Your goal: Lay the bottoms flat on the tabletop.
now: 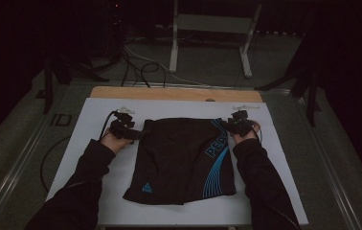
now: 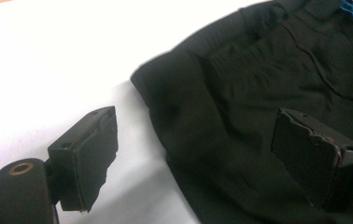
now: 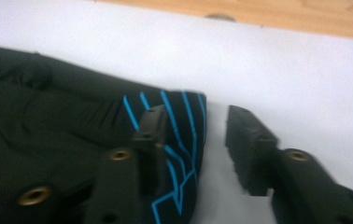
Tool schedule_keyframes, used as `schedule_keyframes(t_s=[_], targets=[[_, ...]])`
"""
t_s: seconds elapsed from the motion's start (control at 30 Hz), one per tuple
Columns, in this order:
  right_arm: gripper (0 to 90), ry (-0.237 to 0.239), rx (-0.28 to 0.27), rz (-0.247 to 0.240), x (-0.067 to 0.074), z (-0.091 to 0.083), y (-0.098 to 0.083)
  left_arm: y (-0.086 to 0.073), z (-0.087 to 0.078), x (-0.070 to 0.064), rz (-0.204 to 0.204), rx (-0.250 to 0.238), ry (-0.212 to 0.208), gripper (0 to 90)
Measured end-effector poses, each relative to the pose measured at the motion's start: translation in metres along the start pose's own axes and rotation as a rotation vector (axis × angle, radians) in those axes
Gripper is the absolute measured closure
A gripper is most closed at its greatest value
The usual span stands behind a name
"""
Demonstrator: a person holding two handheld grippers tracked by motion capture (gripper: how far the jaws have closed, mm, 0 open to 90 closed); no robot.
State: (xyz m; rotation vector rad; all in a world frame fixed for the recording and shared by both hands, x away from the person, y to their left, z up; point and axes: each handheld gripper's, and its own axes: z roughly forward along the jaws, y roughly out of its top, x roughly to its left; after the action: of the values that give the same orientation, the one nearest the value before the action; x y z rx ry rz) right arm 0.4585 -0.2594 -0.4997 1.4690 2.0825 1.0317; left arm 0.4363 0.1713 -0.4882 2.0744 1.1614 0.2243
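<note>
A pair of black shorts with blue stripes and blue lettering is laid flat near the middle of the white surface, waistband toward the far edge and leg openings toward the person. A small blue logo is seen on the near left leg.

The left claw is held at the left end of the waistband. In the left gripper view its jaws are spread wide, one over the bare white surface and the other over the black cloth; no cloth is pinched between the pads. The right claw is placed at the right end of the waistband. In the right gripper view its jaws are parted, with the striped corner of the shorts lying by one jaw and the other jaw over the white surface; the picture is blurred there, so contact with the cloth cannot be told for certain, though no pinch is seen.

A strip of bare wood is left uncovered along the far edge of the surface. Beyond it, in a dim room, a grey floor is crossed by loose cables, and a pale metal frame is stood upon it. Dark stands are set at either side.
</note>
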Motion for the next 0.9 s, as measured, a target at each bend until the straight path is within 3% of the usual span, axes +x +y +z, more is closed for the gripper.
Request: schedule_keyframes(t_s=[0.07,0.2,0.27,0.33,0.37,0.47,0.57,0.73,0.9], targets=[[46.7,0.025,-0.003,0.011,0.0,0.003,0.003,0.003,0.008,0.004,-0.02,0.018,0.016,19.9],[35.2,0.058,0.019,-0.025,0.004,0.013,0.005,0.007,0.024,0.012,-0.041,0.052,0.05,27.1],[31.3,0.042,0.067,-0.065,0.009,0.021,0.005,0.008,0.03,0.016,-0.058,0.057,0.046,31.7],[31.7,-0.009,0.099,-0.117,0.014,0.028,0.003,0.009,0.034,0.017,-0.06,0.059,0.038,35.0],[34.8,-0.023,0.111,-0.127,0.015,0.03,0.003,0.009,0.036,0.018,-0.064,0.057,0.036,35.2],[62.4,-0.048,0.115,-0.134,0.014,0.03,0.003,0.01,0.039,0.019,-0.064,0.057,0.033,38.9],[81.1,-0.05,0.11,-0.124,0.01,0.025,0.005,0.011,0.04,0.02,-0.065,0.049,0.022,43.4],[83.8,-0.094,0.11,-0.14,0.004,0.016,0.007,0.01,0.042,0.022,-0.082,0.039,0.007,47.5],[83.8,-0.084,0.116,-0.139,0.003,0.018,0.005,0.012,0.047,0.024,-0.109,0.036,-0.014,52.2]])
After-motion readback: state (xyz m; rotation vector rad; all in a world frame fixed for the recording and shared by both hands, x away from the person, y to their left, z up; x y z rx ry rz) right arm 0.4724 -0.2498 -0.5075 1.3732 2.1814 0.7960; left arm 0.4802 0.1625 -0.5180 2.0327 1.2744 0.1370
